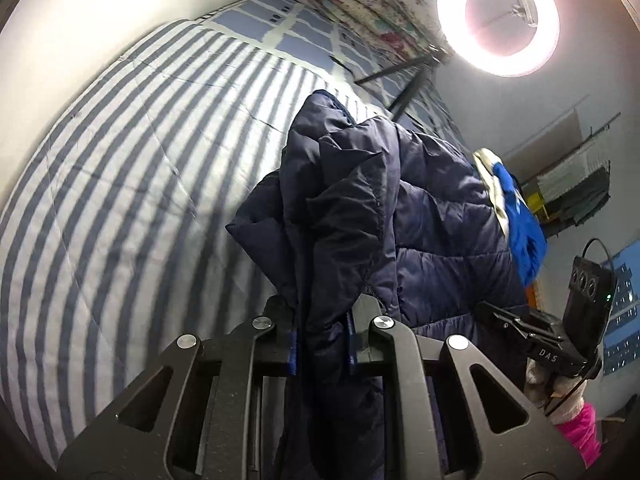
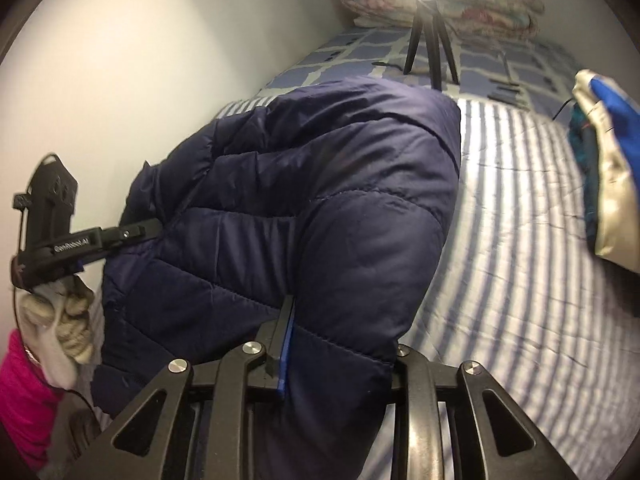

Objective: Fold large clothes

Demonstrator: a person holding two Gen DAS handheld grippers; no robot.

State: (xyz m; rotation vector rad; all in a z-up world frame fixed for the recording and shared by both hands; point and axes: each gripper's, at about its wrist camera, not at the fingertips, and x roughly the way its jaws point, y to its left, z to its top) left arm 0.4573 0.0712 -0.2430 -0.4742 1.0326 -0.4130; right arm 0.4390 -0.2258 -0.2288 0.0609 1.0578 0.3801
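Nearest to me, my left claw is clenched on a bunched fold of the dark navy quilted puffer jacket, and my right claw is clamped on another padded edge of it. The jacket hangs in the air between the two, lifted above the blue-and-white striped bedspread and not lying on it.

The fabric looks slick and thick, so I judge either grip could slide off if I pull the claws apart too hard. The bulk could also drop in a heap instead of spreading flat. On the right side only one blue pad is visible; the jacket covers the other finger, so I cannot tell how deep that bite goes. Which part of the jacket each claw holds, hem, collar or sleeve, I cannot make out, and I see no sleeve clearly.

Beside the jacket, a blue and cream garment sits at the bed's edge, cut off by the frame. It could get swept along.

Beyond the jacket stands a black tripod carrying the glaring ring light. A wide swing of the jacket could knock it. Behind that lies a folded floral quilt, washed out by glare.
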